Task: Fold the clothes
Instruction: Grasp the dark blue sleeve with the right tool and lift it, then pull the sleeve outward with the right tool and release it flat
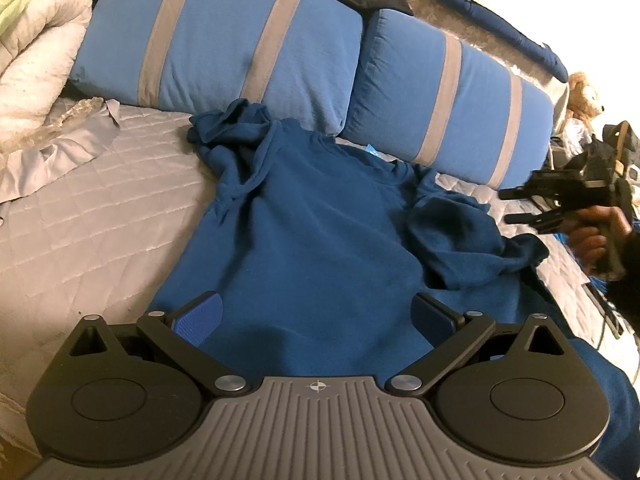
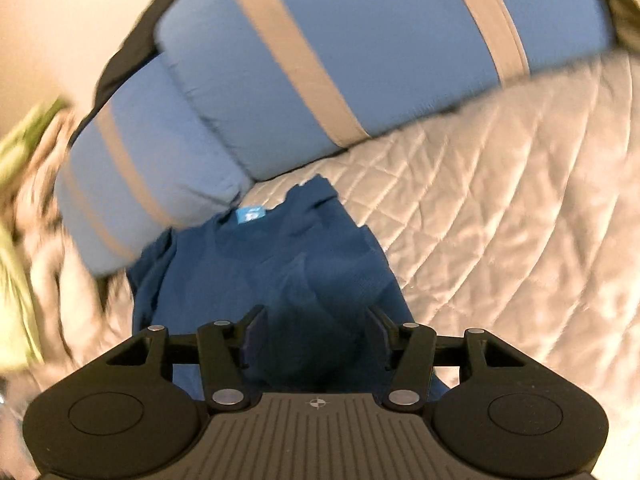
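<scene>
Fingers [image 2: 256, 320] apart over blue shirt [image 1: 320, 232] on seemingly quilted bedspread [image 1: 100, 200].

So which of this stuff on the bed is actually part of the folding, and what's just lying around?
Part of the job:
- blue sweatshirt
- left gripper
- right gripper

Just lying about:
- two striped blue pillows
- teddy bear
- white comforter
- dark blue garment
</scene>
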Tool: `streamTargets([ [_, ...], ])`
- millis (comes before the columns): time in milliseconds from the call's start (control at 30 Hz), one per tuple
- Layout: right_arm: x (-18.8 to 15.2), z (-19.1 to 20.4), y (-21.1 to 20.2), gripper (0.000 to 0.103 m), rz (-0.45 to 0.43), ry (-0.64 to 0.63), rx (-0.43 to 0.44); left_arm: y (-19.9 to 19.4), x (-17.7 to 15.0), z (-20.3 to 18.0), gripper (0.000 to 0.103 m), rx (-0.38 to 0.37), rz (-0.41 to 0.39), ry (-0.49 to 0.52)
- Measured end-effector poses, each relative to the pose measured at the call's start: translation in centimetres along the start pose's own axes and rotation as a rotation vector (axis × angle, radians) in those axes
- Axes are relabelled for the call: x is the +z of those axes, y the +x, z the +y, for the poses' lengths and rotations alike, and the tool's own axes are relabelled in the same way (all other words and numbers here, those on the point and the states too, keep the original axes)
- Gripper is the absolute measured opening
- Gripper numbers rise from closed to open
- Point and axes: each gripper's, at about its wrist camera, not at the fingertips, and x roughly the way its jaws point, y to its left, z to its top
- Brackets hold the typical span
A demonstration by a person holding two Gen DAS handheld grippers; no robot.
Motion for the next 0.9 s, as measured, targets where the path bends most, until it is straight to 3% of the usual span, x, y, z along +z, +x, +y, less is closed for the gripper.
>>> streamTargets([
  [233, 0.4, -2.2, 4.0, 0.054, 0.014, 0.135, -0.034, 0.1, 0.0, 0.5, 0.103, -0.028, 0.000, -0.033],
  [300, 0.5, -2.3, 4.5, 0.028, 0.003, 0.140, -0.031, 0.1, 0.0, 0.5, 0.103, -0.032, 0.001, -0.035],
  [367, 0.9, -2.0, 4.4, 0.016, -0.022, 0.110, -0.044, 0.1, 0.0, 0.4, 0.103, -0.034, 0.002, -0.037],
  [500, 2.4, 0.4, 2.4, 0.014, -0.118, -0.040, -0.088, 0.2, 0.0, 0.5, 0.103, -0.040, 0.002, -0.038],
  [667, 4.9, 3.3, -1.7, 0.013, -0.241, -0.291, -0.234, 0.1, 0.0, 0.4, 0.103, -0.037, 0.002, -0.037],
  [900, 9.7, 1.5, -9.8, 0.013, -0.403, -0.400, -0.492, 0.0, -0.1, 0.3, 0.103, -0.029, 0.000, -0.037],
])
